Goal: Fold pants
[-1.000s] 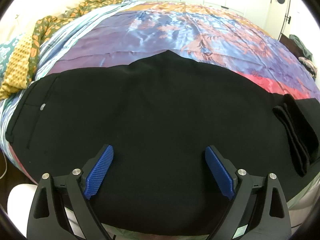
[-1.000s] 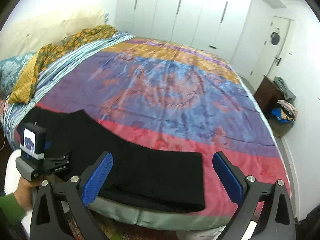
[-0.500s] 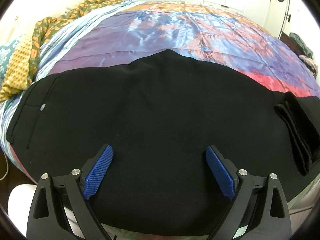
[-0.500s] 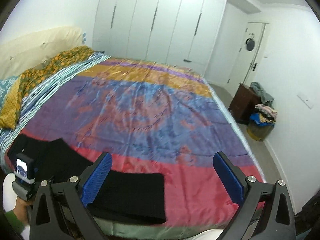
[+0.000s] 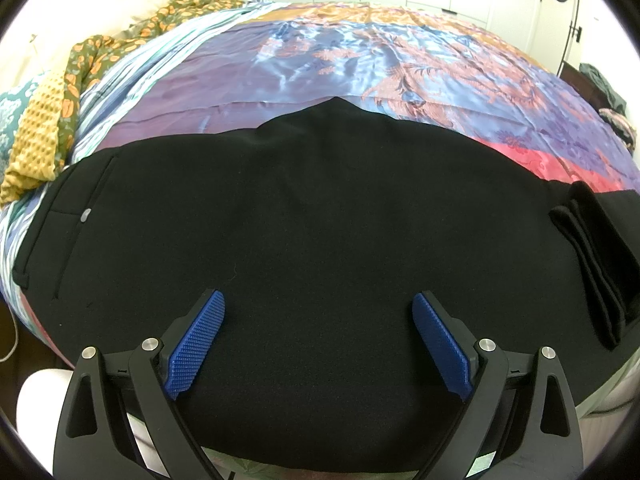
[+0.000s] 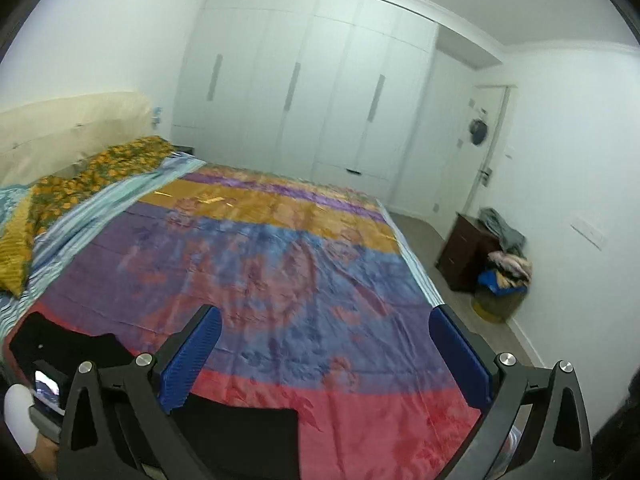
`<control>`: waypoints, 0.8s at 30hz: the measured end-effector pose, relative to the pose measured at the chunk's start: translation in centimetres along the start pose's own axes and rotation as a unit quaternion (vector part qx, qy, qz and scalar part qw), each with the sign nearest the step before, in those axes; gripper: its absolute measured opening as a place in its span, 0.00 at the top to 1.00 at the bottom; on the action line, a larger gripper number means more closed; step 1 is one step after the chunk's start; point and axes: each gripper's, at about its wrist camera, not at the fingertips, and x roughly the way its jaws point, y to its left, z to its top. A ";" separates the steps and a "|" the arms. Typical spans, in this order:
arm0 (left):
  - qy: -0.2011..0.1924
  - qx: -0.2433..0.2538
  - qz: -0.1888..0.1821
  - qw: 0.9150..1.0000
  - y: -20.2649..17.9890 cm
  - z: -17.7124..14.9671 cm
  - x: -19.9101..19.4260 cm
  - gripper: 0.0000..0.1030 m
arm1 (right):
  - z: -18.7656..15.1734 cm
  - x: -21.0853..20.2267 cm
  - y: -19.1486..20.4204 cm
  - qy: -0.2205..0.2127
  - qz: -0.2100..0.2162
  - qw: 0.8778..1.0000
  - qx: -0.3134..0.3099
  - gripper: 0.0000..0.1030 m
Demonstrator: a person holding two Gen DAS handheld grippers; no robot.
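Black pants (image 5: 312,220) lie flat along the near edge of the bed, waistband with a silver button (image 5: 84,216) at the left, legs folded back in layers at the right (image 5: 592,264). My left gripper (image 5: 318,304) hovers open just over the pants' middle, holding nothing. In the right wrist view the pants (image 6: 244,436) show only as a dark strip at the bottom left. My right gripper (image 6: 324,320) is raised well above the bed, open and empty, facing the wardrobe.
A colourful satin bedspread (image 6: 280,264) covers the bed. Patterned pillows and a blanket (image 5: 44,120) lie at the headboard side. White wardrobe doors (image 6: 320,100) stand beyond; a dark cabinet (image 6: 464,248) and a laundry basket (image 6: 500,288) sit by the right wall. The left hand-held unit (image 6: 46,388) shows low left.
My right gripper has lifted up and back from the pants, its view tilting toward the wardrobe. The left gripper has stayed still over the pants.
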 end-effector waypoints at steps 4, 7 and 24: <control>0.000 0.000 0.000 1.000 0.0 0.0 0.0 0.07 | 1.6 -1.6 4.3 -0.021 0.063 0.997 -0.039 0.00; 0.000 0.001 0.001 1.000 0.0 0.0 0.0 0.07 | 2.3 -2.6 7.3 -0.032 0.106 0.992 -0.061 0.00; 0.000 0.001 0.001 1.000 0.0 0.0 0.1 0.06 | 2.5 -2.5 12.0 -0.026 0.162 0.983 -0.086 0.00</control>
